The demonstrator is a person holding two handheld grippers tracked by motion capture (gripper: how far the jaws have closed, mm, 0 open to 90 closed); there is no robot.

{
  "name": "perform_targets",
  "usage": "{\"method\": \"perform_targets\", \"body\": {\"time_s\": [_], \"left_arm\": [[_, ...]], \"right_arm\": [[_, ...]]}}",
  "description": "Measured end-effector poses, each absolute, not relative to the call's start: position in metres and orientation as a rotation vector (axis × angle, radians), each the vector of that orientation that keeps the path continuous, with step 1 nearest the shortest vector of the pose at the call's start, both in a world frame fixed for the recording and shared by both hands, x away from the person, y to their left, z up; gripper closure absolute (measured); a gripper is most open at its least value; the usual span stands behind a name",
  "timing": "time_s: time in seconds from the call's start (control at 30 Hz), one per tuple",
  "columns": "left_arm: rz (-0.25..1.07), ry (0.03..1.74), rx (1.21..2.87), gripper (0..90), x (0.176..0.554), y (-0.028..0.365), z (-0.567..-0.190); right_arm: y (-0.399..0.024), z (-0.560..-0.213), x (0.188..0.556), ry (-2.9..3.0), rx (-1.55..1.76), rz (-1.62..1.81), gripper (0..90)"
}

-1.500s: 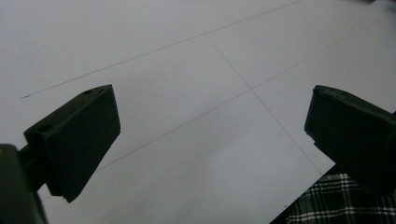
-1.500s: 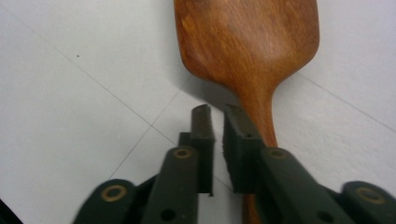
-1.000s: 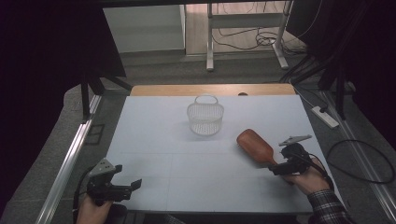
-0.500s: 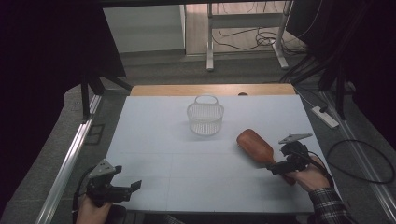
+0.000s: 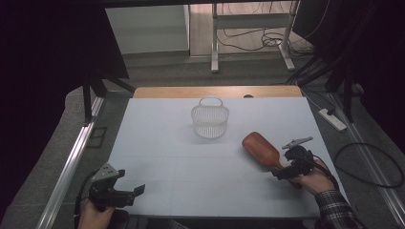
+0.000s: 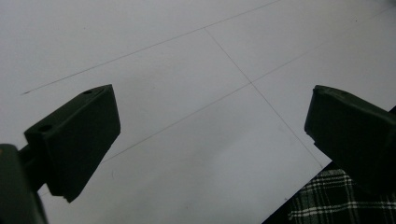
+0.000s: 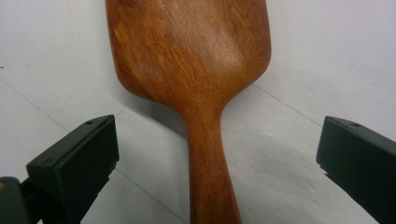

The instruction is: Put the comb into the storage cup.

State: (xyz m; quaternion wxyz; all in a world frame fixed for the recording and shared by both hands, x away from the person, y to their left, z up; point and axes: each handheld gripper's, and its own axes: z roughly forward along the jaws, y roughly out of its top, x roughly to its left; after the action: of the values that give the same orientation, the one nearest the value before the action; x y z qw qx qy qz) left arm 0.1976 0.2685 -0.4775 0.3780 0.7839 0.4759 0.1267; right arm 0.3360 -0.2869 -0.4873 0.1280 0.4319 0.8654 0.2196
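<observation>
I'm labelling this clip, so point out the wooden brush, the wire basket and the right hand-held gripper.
wooden brush point(image 7: 196, 60): right gripper view, on its broad back.
wire basket point(image 5: 210, 123): high view, on its mesh wall.
right hand-held gripper point(image 7: 217, 158): right gripper view, midway between its open jaws.

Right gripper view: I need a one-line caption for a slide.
Open right gripper straddles the handle of a wooden paddle brush lying on the white table, fingers clear of it.

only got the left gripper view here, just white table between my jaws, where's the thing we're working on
Observer: A wooden paddle brush lies on the table's right side, by the right gripper.
Operator: is it gripped
Observer: No. In the right gripper view the handle runs between wide-open jaws, which have just been opening, with gaps on both sides.
Operator: anything else out there
Observer: A white mesh basket stands upright near the far middle, apart from the brush.
</observation>
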Motion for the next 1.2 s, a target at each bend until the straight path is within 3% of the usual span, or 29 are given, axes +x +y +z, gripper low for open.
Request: {"method": "perform_targets", "body": {"time_s": [0.6, 0.77, 0.8, 0.83, 0.97, 1.2], "left_arm": [[0.317, 1.218, 2.001, 3.8, 0.1987, 0.2683, -0.4778], [0.315, 1.216, 2.001, 3.8, 0.1991, 0.2682, -0.4778], [0.316, 1.216, 2.002, 3.8, 0.1991, 0.2681, -0.4778], [0.316, 1.216, 2.002, 3.8, 0.1991, 0.2681, -0.4778], [0.316, 1.213, 2.008, 3.8, 0.1993, 0.2679, -0.4777], [0.318, 1.212, 2.009, 3.8, 0.1992, 0.2676, -0.4777]], "right_arm": [[-0.2824, -0.4975, 0.3433, 2.562, 1.279, 0.556, 2.2], [-0.2818, -0.495, 0.3431, 2.576, 1.268, 0.575, 21.8], [-0.2809, -0.4943, 0.3428, 2.58, 1.258, 0.57, 31.6], [-0.2809, -0.4943, 0.3428, 2.58, 1.258, 0.57, 31.6], [-0.2794, -0.4938, 0.3435, 2.605, 1.239, 0.573, 50.1], [-0.2772, -0.4935, 0.3426, 2.625, 1.181, 0.548, 69.9]]}}
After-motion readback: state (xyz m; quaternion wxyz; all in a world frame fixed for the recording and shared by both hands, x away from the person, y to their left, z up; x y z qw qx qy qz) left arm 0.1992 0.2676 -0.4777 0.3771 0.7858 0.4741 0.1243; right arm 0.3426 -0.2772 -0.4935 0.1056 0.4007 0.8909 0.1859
